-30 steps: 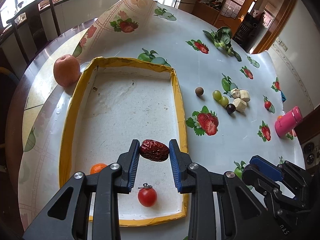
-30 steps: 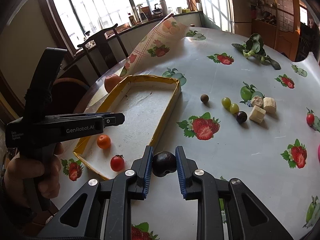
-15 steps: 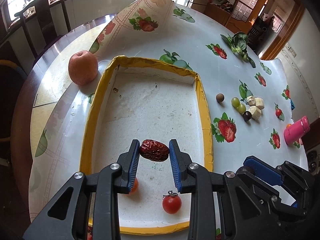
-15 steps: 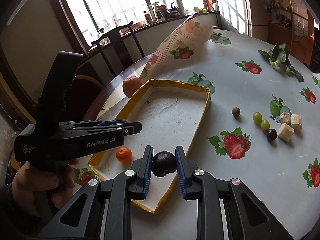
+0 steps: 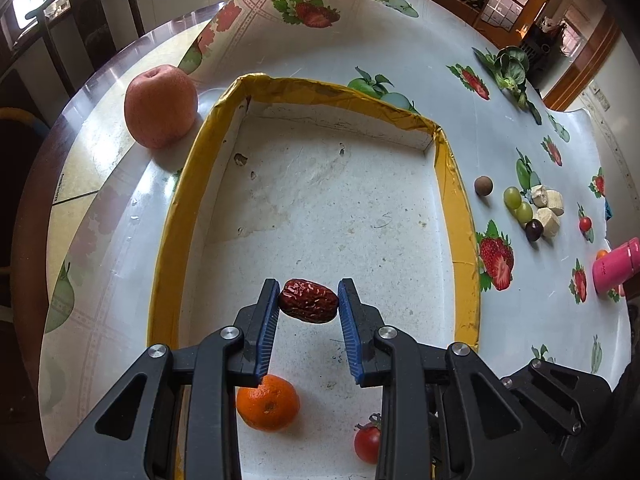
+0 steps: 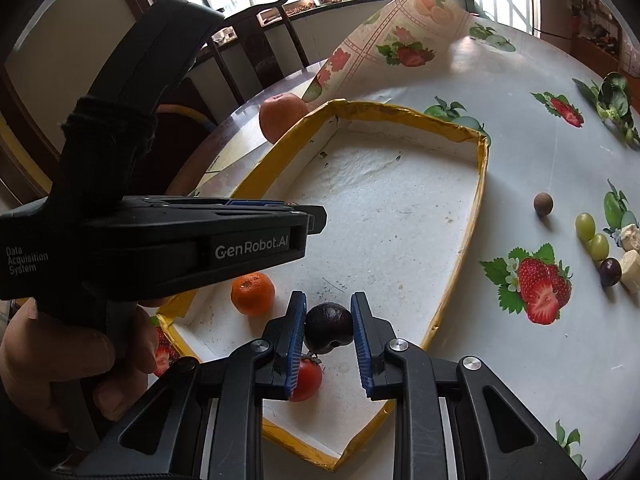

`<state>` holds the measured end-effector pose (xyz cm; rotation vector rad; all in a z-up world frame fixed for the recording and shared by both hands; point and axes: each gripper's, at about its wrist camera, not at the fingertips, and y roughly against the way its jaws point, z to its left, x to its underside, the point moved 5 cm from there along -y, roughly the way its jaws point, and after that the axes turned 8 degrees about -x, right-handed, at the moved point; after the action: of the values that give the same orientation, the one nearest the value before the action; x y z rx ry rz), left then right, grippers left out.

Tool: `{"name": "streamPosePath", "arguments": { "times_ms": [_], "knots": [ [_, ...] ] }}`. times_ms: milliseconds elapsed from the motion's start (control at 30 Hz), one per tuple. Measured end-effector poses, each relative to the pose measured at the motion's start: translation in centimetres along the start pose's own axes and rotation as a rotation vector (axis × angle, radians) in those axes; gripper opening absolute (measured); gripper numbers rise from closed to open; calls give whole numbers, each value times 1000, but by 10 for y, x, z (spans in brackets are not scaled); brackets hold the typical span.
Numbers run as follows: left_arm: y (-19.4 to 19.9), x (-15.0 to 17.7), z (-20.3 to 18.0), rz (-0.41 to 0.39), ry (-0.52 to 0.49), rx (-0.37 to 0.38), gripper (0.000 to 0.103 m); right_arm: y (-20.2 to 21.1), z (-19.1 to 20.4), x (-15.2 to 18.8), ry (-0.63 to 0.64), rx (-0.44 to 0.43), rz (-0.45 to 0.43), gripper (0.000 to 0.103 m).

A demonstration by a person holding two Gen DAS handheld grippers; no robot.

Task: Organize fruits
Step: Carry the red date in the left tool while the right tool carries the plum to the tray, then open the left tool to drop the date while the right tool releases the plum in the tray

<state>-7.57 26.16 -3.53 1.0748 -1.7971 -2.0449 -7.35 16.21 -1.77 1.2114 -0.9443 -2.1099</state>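
A yellow-rimmed white tray (image 5: 172, 216) (image 6: 478, 184) lies on the fruit-print tablecloth. My left gripper (image 5: 308, 300) is shut on a wrinkled red date (image 5: 308, 301) and holds it above the tray's near part. My right gripper (image 6: 329, 322) is shut on a dark plum (image 6: 329, 322) over the tray's near end. A mandarin (image 5: 267, 402) (image 6: 253, 294) and a cherry tomato (image 5: 367, 444) (image 6: 306, 380) lie in the tray. The left gripper's body (image 6: 160, 240) shows at the left of the right wrist view.
An apple (image 5: 160, 106) (image 6: 282, 114) sits outside the tray's far left corner. Right of the tray lie a brown longan (image 5: 483, 186), green grapes (image 5: 512, 197), a dark grape (image 5: 534, 230), banana chunks (image 5: 554, 202) and a pink bottle (image 5: 616, 266). Leafy greens (image 5: 510, 66) lie far right.
Both grippers have moved forward over the tray with their fruit. The mandarin and tomato now lie under and behind the fingertips. Grips are unchanged.
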Motion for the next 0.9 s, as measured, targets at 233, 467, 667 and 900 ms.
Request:
{"name": "streamPosePath", "arguments": {
  "times_ms": [233,467,667,900],
  "knots": [
    [-19,5,3,52,9,-8,27,-21,-5,5,-3,-3,45,25],
    [-18,8,4,61,27,-1,48,-25,-10,8,-17,-17,63,32],
    [-8,7,6,40,35,-3,51,-15,-6,6,-3,-14,41,49],
    [6,8,8,21,41,-1,51,3,-5,6,-6,-11,12,49]
  ]
}}
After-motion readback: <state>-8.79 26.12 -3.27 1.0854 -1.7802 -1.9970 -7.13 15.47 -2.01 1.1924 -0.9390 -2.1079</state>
